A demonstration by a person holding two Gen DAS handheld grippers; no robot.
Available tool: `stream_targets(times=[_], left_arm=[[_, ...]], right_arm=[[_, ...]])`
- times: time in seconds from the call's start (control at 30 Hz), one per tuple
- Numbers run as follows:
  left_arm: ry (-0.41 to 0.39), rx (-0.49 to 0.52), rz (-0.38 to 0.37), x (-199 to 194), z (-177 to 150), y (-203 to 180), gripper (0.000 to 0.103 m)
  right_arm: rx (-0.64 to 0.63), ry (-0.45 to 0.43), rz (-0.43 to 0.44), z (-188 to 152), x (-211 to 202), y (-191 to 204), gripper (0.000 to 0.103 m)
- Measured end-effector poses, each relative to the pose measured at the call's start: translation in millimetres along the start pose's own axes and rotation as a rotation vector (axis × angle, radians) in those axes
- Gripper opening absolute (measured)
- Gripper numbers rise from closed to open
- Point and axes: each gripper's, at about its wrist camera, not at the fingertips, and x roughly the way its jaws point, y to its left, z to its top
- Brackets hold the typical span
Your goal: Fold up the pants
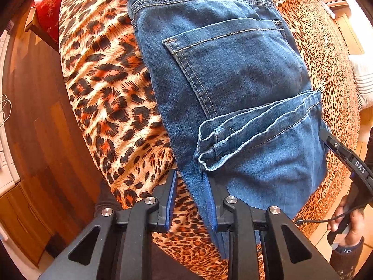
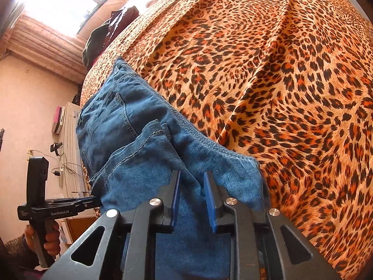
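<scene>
Blue jeans (image 1: 228, 70) lie folded on a leopard-print bed cover (image 1: 112, 88), back pocket up, with the leg hems (image 1: 233, 137) laid over the seat. My left gripper (image 1: 190, 177) is open at the jeans' near left edge, its right finger against the denim. My right gripper (image 2: 191, 177) is open, its fingers straddling a fold of the jeans (image 2: 139, 154) at their near edge. The right gripper also shows at the right edge of the left wrist view (image 1: 324, 135). The left gripper shows in the right wrist view (image 2: 98, 200).
The bed cover (image 2: 279, 93) stretches wide to the right of the jeans. Dark clothes (image 2: 105, 35) lie at the bed's far corner. A wooden floor (image 1: 42, 116) and a red cloth (image 1: 49, 9) lie left of the bed. A white radiator (image 2: 70, 144) stands by the wall.
</scene>
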Motion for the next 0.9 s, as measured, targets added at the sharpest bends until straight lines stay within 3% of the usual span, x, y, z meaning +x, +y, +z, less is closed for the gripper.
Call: stream_targets(times=[0.13, 0.2, 0.3, 0.43, 0.57, 0.73, 0.9], left_arm=[[0.017, 0.040, -0.029, -9.6, 3.0, 5.6, 0.024], [-0.004, 0.067, -0.033, -22.5, 5.1, 13.2, 0.025], [-0.046, 0.091, -0.042, -44.5, 7.5, 30.5, 0.037], [-0.088, 0.089, -0.046, -67.2, 17.8, 58.1, 0.054], [-0.104, 0.020, -0.079, -81.2, 51.0, 83.5, 0.060], [-0.121, -0.095, -0.187, -91.1, 92.9, 103.1, 0.068], [-0.097, -0.160, -0.274, -77.2, 130.1, 104.1, 0.074]], right_arm=[[0.045, -0.056, -0.025, -6.6, -12.1, -1.2, 0.024], [0.075, -0.097, 0.012, -15.0, -30.1, -1.4, 0.035], [0.093, -0.145, 0.044, -35.6, -54.3, -0.8, 0.047], [0.152, -0.166, 0.049, -67.5, -65.9, -5.2, 0.047], [0.237, -0.167, 0.065, -86.8, -60.0, -9.2, 0.047], [0.243, -0.170, 0.096, -61.8, -49.9, 6.2, 0.047], [0.177, -0.129, 0.099, 3.5, -30.5, 36.6, 0.047]])
